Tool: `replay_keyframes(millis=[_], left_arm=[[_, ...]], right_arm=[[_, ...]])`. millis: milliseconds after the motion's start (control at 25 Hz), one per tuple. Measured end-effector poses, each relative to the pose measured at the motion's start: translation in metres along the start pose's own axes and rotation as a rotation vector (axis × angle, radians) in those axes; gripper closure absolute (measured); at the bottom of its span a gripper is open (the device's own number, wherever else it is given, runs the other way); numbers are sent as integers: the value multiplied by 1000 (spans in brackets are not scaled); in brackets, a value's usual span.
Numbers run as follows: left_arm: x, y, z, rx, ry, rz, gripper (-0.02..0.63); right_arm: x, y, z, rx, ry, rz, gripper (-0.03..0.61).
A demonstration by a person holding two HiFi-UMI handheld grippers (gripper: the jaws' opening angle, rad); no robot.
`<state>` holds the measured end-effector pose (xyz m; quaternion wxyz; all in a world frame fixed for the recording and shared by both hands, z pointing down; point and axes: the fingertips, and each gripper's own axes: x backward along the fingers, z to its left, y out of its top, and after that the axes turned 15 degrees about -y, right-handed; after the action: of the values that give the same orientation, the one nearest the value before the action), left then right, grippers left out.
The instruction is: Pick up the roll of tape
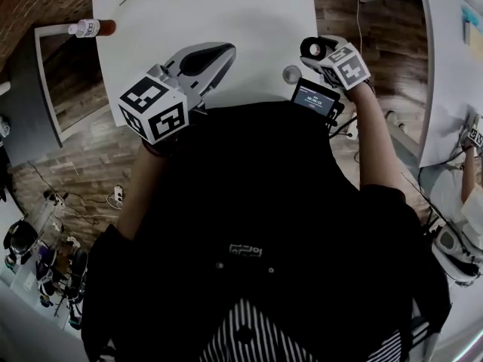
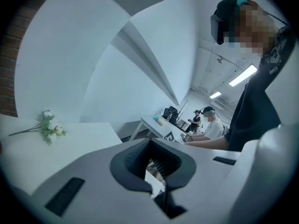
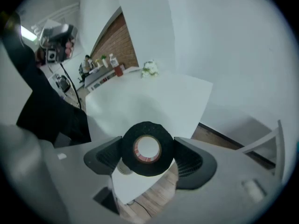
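The roll of black tape (image 3: 148, 129) with its pale core sits between the two dark pads of my right gripper (image 3: 147, 149), which is shut on it above the white table's (image 3: 154, 101) near corner. In the head view the same roll (image 1: 316, 49) shows at the tip of the right gripper (image 1: 326, 54), off the tabletop (image 1: 249, 13). My left gripper (image 1: 202, 60) hovers over the table's near edge at the left. In its own view its jaws (image 2: 152, 164) look closed on each other, with nothing between them.
A small grey round thing (image 1: 292, 74) lies on the table near the right gripper. A device with a lit screen (image 1: 315, 97) sits at the table's near edge. A bottle (image 1: 90, 28) stands at the far left, and white flowers (image 2: 49, 127) lie farther back. Another person (image 2: 210, 122) sits at a distant desk.
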<state>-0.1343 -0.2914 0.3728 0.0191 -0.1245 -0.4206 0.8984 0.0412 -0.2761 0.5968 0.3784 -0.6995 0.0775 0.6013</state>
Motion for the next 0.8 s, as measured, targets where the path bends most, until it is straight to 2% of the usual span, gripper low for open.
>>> replay_keyframes(millis=[120, 400, 560, 680, 800], left_arm=[[-8, 2, 3, -9, -27, 4, 606], [-25, 11, 5, -32, -51, -28, 606], [-5, 25, 0, -33, -23, -75, 606], [17, 43, -3, -44, 27, -124, 606], [30, 47, -5, -51, 99, -133, 606]], right_arm=[[29, 23, 8, -105, 43, -101, 236], [94, 100, 17, -214, 149, -369, 235], [132, 150, 46, -228, 256, -463, 235], [156, 186, 72, -217, 334, -507, 235], [161, 199, 85, -211, 371, -522, 236]])
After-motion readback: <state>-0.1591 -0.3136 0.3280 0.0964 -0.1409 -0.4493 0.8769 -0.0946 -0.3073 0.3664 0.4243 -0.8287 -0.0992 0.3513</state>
